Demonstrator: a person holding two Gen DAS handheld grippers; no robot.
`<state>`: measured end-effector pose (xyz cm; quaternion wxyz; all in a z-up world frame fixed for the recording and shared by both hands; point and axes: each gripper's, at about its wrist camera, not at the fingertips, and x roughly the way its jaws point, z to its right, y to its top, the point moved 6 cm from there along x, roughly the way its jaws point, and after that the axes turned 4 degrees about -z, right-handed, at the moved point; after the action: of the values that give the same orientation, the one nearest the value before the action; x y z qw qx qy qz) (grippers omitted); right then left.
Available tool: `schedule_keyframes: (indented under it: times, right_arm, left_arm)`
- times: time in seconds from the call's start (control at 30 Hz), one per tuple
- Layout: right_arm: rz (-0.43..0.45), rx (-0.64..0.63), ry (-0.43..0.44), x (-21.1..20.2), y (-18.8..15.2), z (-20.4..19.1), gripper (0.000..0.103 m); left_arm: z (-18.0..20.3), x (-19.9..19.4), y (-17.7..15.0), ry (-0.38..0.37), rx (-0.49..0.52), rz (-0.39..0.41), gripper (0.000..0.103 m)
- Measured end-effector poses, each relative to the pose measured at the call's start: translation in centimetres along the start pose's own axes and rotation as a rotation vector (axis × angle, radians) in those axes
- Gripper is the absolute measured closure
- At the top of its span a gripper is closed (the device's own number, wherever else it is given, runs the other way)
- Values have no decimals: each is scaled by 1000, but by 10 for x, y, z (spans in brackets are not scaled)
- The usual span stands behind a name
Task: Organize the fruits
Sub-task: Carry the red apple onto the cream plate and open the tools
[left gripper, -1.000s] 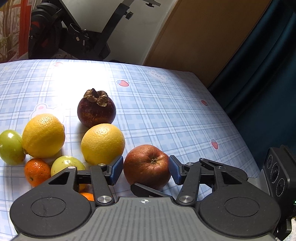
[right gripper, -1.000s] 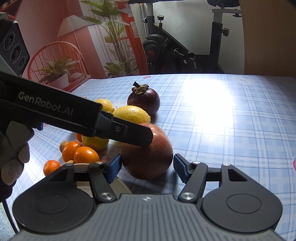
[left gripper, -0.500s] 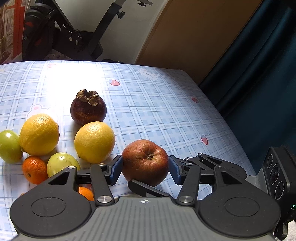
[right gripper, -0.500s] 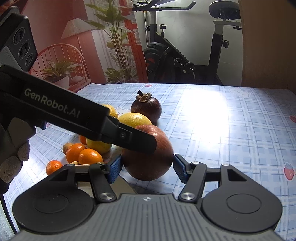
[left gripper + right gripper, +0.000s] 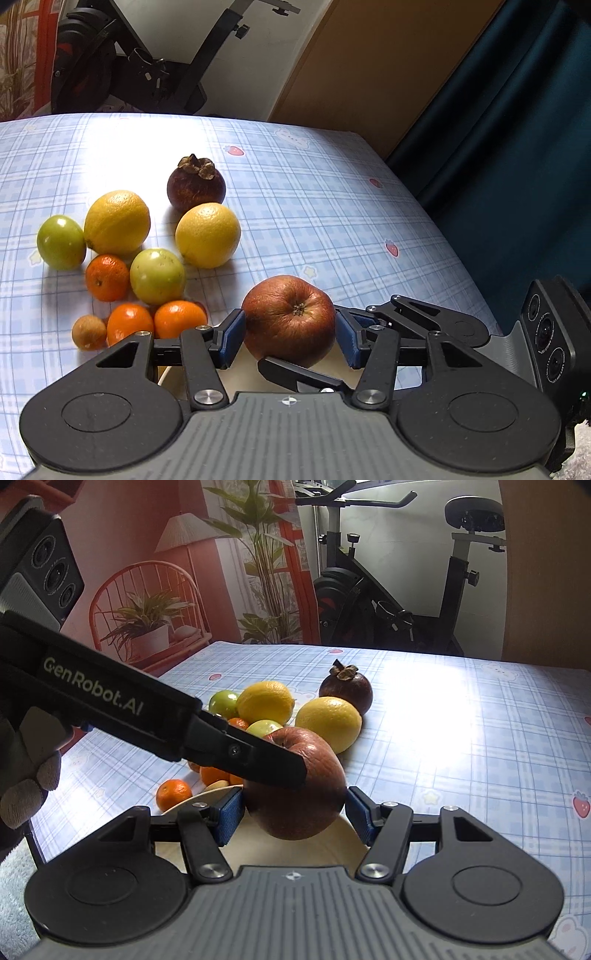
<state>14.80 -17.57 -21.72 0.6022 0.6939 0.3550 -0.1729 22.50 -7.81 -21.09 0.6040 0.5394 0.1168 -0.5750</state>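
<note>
A wrinkled red apple is held in the air between both grippers, above a pale plate. My left gripper is shut on the apple, its blue pads against its sides. My right gripper also closes on the apple, its pads at both sides. The left gripper's finger crosses the apple in the right wrist view. On the table lie two lemons, a dark mangosteen, two green fruits and several small oranges.
A checked blue tablecloth covers the table, whose right edge drops beside a dark curtain. An exercise bike stands behind the table. A small brown fruit lies near the oranges.
The apple has risen off the table with both grippers around it and come back toward me, over the plate. More of the fruit pile now shows below.
</note>
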Motion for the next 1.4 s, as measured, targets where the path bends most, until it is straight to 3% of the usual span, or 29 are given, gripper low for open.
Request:
schedule_keyframes:
  times: [0.37, 1.03, 1.4]
  right_arm:
    - [-56, -11, -6, 14, -20, 0, 41]
    - [-20, -15, -71, 21, -7, 41, 40]
    - [-26, 18, -94, 11, -3, 42, 33]
  left_arm:
    - [-11, 22, -17, -4, -56, -50, 48]
    - [6, 58, 19, 7, -58, -17, 47]
    - [-5, 29, 21, 42, -64, 36, 47]
